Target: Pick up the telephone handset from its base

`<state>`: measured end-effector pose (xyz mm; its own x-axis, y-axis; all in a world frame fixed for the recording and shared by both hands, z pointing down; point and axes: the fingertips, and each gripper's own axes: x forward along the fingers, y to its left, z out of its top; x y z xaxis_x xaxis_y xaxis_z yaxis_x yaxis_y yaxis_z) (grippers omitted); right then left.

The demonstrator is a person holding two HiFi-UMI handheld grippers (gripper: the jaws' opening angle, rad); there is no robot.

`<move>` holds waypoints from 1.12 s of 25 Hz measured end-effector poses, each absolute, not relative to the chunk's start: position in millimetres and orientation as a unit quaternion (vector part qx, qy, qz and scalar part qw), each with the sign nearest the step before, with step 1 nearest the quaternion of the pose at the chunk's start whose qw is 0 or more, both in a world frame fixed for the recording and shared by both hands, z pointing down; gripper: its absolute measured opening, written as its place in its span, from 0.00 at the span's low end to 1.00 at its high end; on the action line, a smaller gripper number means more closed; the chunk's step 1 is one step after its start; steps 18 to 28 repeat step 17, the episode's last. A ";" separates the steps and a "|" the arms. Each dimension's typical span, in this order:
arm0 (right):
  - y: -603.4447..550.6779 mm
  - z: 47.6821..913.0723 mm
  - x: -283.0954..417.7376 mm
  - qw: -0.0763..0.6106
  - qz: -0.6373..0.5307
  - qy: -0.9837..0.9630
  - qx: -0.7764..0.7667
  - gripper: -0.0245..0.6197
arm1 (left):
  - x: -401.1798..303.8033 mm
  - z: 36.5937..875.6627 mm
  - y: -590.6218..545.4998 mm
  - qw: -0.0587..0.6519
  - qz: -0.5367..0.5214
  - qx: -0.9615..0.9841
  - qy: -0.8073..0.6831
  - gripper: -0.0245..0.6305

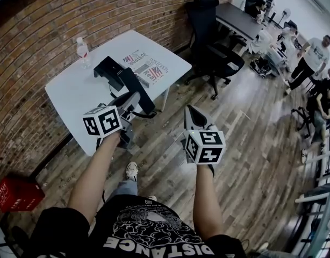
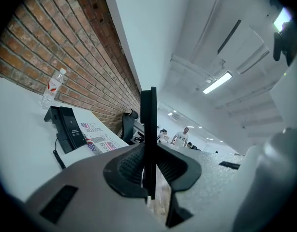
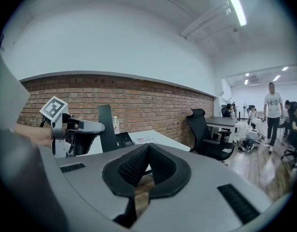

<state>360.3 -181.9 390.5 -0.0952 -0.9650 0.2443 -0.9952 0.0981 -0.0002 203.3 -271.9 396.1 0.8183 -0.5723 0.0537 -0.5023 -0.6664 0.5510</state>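
The black telephone base [image 1: 107, 69] sits on the white table [image 1: 73, 98]; in the left gripper view the base [image 2: 66, 127] lies far to the left, with its cord [image 2: 58, 157] trailing off it. My left gripper [image 1: 134, 102] is shut on the black handset [image 1: 139, 93], which is held off the base near the table's front edge. Seen edge on, the handset [image 2: 148, 129] stands as a thin dark slab between the left gripper's [image 2: 149, 173] pads. My right gripper [image 1: 191, 110] hangs over the wooden floor right of the table, shut and holding nothing. The right gripper view [image 3: 143, 170] shows the handset [image 3: 106, 127] at the left.
A water bottle [image 1: 82, 51] and a newspaper [image 1: 146, 69] lie on the table beside the base. A black office chair [image 1: 210, 47] stands right of the table, and a red crate [image 1: 17, 192] is on the floor at lower left. People stand at far right [image 1: 313, 58].
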 end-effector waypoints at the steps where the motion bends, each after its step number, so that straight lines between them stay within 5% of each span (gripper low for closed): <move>1: -178.5 389.8 359.8 0.090 0.081 -0.735 0.667 0.04 | 201.9 395.2 -268.9 0.281 -0.063 0.911 -0.296 0.15; 28: -164.6 387.2 357.9 0.085 0.082 -0.737 0.666 0.04 | 200.8 393.3 -253.6 0.286 -0.064 0.910 -0.294 0.15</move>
